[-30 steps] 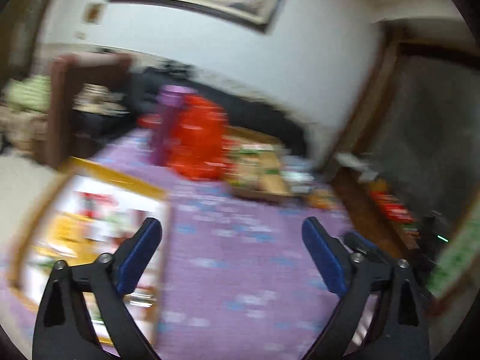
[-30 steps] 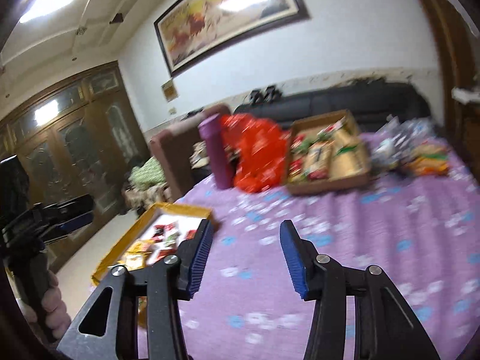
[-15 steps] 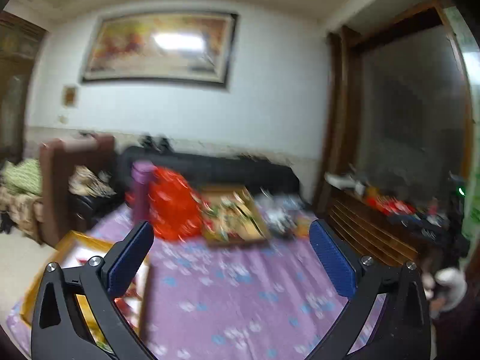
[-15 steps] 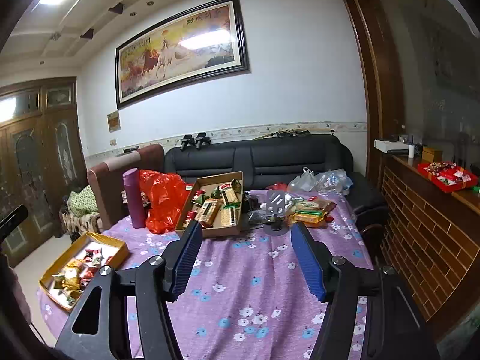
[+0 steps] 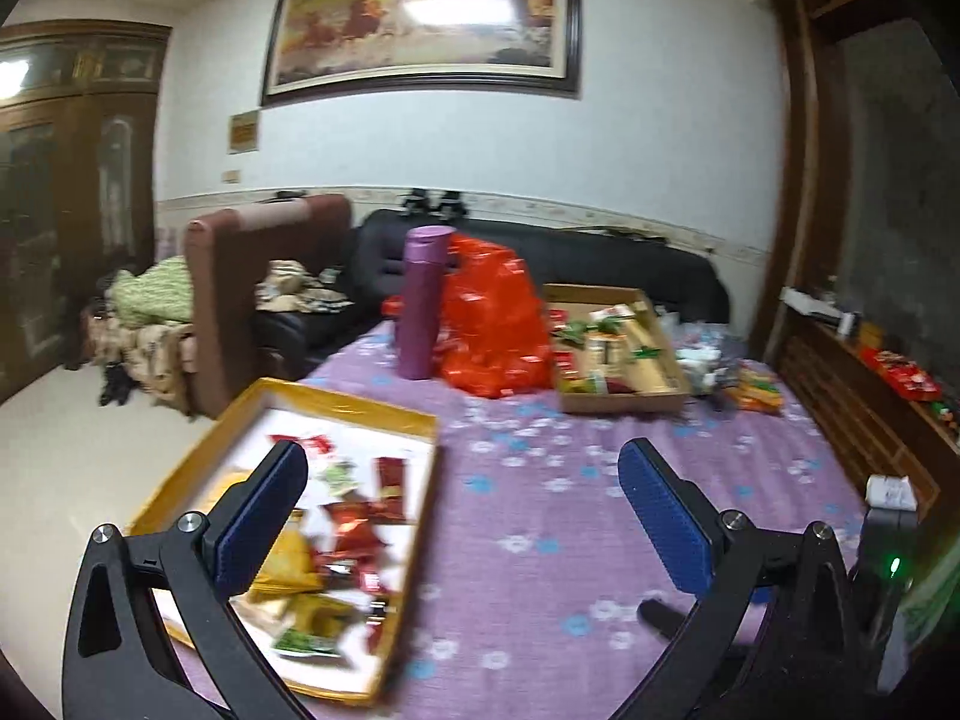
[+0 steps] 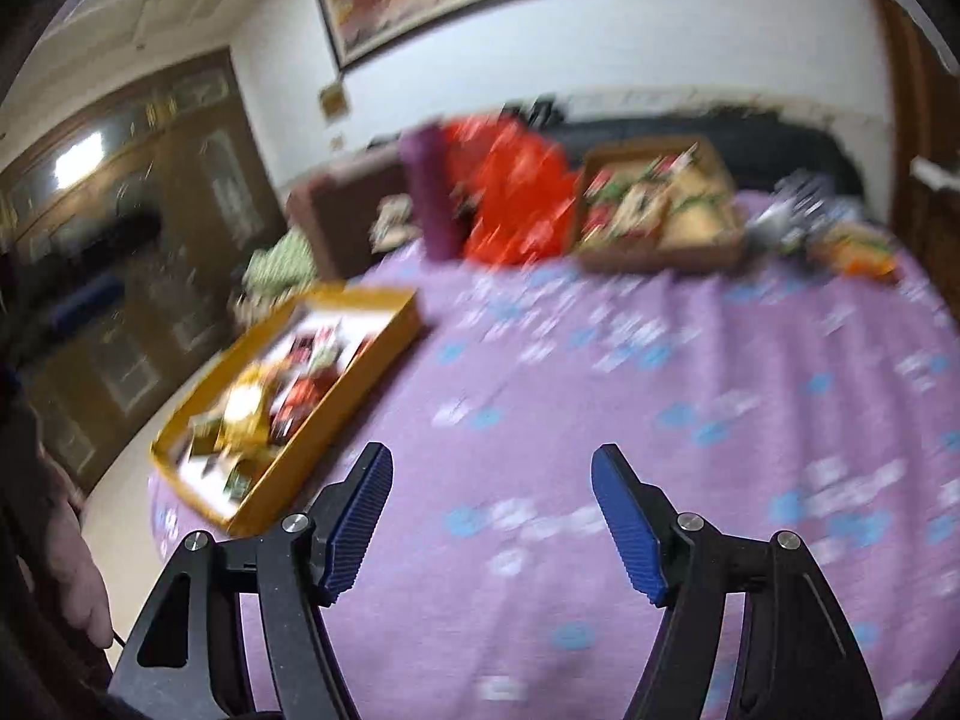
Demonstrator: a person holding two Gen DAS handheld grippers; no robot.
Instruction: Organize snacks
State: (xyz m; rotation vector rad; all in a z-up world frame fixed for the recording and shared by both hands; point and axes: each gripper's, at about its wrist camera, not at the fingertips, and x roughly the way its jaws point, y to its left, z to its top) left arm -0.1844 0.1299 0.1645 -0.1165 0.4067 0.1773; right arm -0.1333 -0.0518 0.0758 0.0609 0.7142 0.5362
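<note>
A purple cloth with little flowers (image 5: 540, 516) covers the tabletop. Near its left edge sits a yellow tray (image 5: 336, 411) with snack packets (image 5: 354, 531) lying in it, red ones and gold ones (the picture is too blurry to read them). Far back on the tabletop stands a tall purple bottle (image 5: 422, 300), upright, touching a crinkly red bag (image 5: 498, 324). Just to the right of the bag is a brown cardboard box (image 5: 624, 399) with more snacks in it, and past that lies a small heap of packets (image 5: 750, 387).

The left gripper (image 5: 462, 486) hangs over the near part of the cloth, its jaws as wide apart as they go, with nothing between them. Its left jaw is in front of the yellow tray.

The right gripper (image 6: 492, 504) is over the bare cloth, right of the tray. Its jaws are opening, and nothing is between them.
</note>
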